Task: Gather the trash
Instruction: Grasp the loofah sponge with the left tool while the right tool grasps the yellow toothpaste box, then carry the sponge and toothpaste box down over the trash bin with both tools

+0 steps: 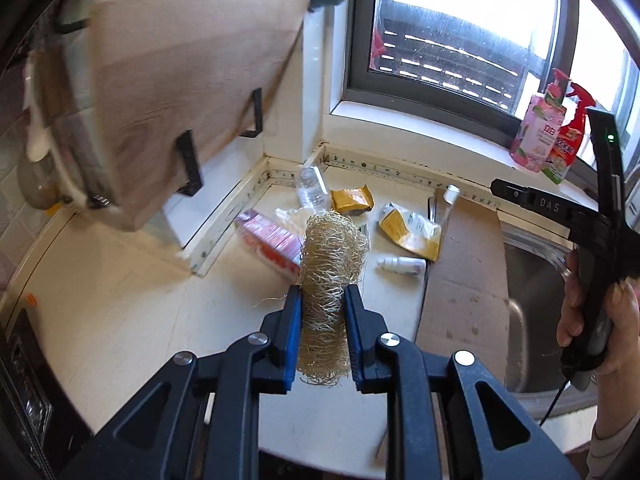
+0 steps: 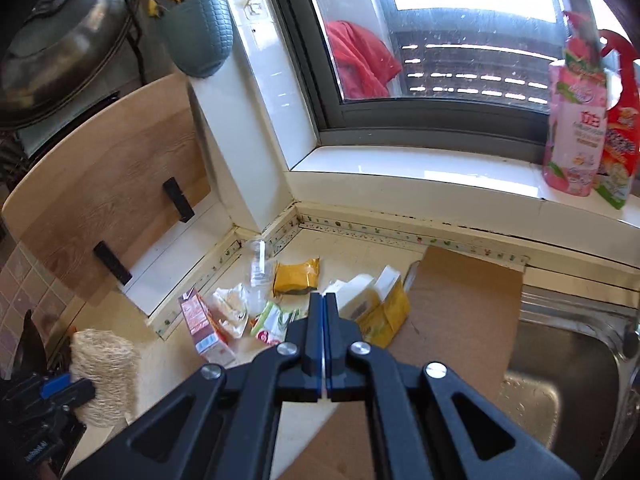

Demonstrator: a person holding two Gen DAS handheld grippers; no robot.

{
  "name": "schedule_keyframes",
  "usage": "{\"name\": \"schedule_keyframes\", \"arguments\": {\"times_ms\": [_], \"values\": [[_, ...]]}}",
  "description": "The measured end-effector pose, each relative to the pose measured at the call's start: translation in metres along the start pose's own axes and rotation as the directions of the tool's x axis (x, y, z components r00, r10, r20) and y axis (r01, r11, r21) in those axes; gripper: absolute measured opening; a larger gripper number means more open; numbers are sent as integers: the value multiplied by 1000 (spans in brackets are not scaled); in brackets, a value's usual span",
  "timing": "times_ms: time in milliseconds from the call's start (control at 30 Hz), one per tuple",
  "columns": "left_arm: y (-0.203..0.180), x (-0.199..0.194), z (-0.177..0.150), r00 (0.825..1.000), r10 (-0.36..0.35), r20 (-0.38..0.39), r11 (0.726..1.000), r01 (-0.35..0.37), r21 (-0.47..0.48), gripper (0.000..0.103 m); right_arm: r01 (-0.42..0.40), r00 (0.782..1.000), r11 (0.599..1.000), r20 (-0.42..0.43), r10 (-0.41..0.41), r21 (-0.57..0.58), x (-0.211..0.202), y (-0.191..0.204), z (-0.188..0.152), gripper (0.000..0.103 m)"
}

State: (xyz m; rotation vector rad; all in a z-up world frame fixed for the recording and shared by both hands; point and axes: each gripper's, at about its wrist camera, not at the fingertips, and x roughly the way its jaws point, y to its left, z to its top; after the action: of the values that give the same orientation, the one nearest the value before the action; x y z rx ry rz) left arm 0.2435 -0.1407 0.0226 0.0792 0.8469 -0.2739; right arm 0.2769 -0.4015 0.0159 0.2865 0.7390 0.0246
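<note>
My left gripper (image 1: 323,292) is shut on a straw-coloured loofah scrubber (image 1: 330,264), held up above the counter; the scrubber (image 2: 106,376) also shows at the lower left of the right wrist view. My right gripper (image 2: 324,296) is shut, its blue pads together with nothing visible between them. It hangs above a pile of trash in the counter corner: a clear plastic bottle (image 1: 312,188), a yellow packet (image 1: 354,199), a yellow and white bag (image 1: 412,228), a small white bottle (image 1: 402,266), a pink carton (image 1: 272,242) and crumpled tissue (image 2: 232,308).
A sheet of cardboard (image 1: 464,280) lies between the trash and the steel sink (image 1: 536,280). A wooden cutting board (image 1: 180,100) leans in black brackets at the left. Two spray bottles (image 1: 540,136) stand on the windowsill. A person's hand (image 1: 588,320) holds the right gripper.
</note>
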Motion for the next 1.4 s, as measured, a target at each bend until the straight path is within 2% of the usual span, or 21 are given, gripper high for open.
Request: {"name": "schedule_keyframes", "arguments": {"times_ms": [67, 167, 233, 300, 367, 533, 600, 800, 933, 1000, 1033, 1100, 1133, 1167, 1267, 1400], "values": [[7, -26, -14, 1000, -3, 5, 1000, 3, 1, 18, -38, 999, 996, -23, 40, 82, -8, -8, -5, 0], [17, -60, -31, 1000, -3, -2, 1000, 3, -8, 18, -42, 997, 988, -54, 51, 151, -10, -16, -11, 4], [26, -84, -41, 1000, -11, 3, 1000, 11, -28, 18, -32, 997, 985, -67, 43, 167, -8, -19, -12, 19], [34, -106, -51, 1000, 2, 19, 999, -2, -42, 18, -6, 999, 988, -50, 14, 157, -6, -17, -16, 52], [44, -121, -57, 999, 10, 34, 998, -8, -63, 18, 22, 999, 990, -38, -17, 137, -1, -15, -17, 61], [66, -134, -71, 999, 30, 44, 989, -23, -143, 18, 67, 994, 992, -88, -58, 106, 35, -11, -22, 61], [74, -135, -75, 998, 40, 40, 985, -33, -170, 18, 115, 990, 991, -96, -108, 74, 52, -8, -23, 61], [93, -120, -84, 997, 75, -14, 965, -76, -252, 18, 214, 966, 975, -162, -202, 56, 114, -15, -24, 61], [104, -112, -89, 994, 105, -42, 946, -112, -303, 18, 289, 941, 956, -201, -274, 51, 148, -23, -23, 59], [107, -109, -89, 992, 113, -50, 940, -123, -318, 18, 317, 929, 947, -216, -299, 55, 159, -27, -24, 43], [109, -107, -88, 992, 119, -51, 937, -130, -326, 18, 329, 925, 943, -220, -311, 52, 161, -28, -24, 40], [109, -105, -88, 991, 126, -52, 934, -136, -331, 18, 360, 915, 932, -213, -344, 39, 165, -30, -24, 26], [109, -104, -87, 990, 130, -53, 933, -140, -331, 18, 374, 909, 927, -209, -360, 31, 165, -31, -24, 22], [109, -103, -86, 990, 133, -53, 933, -144, -331, 18, 387, 905, 922, -203, -375, 25, 165, -31, -24, 11], [109, -99, -85, 990, 133, -55, 932, -144, -332, 18, 382, 909, 923, -192, -369, 34, 162, -35, -24, 2], [108, -97, -84, 990, 128, -53, 934, -139, -329, 18, 379, 920, 924, -130, -370, 54, 138, -34, -23, 1]]}}
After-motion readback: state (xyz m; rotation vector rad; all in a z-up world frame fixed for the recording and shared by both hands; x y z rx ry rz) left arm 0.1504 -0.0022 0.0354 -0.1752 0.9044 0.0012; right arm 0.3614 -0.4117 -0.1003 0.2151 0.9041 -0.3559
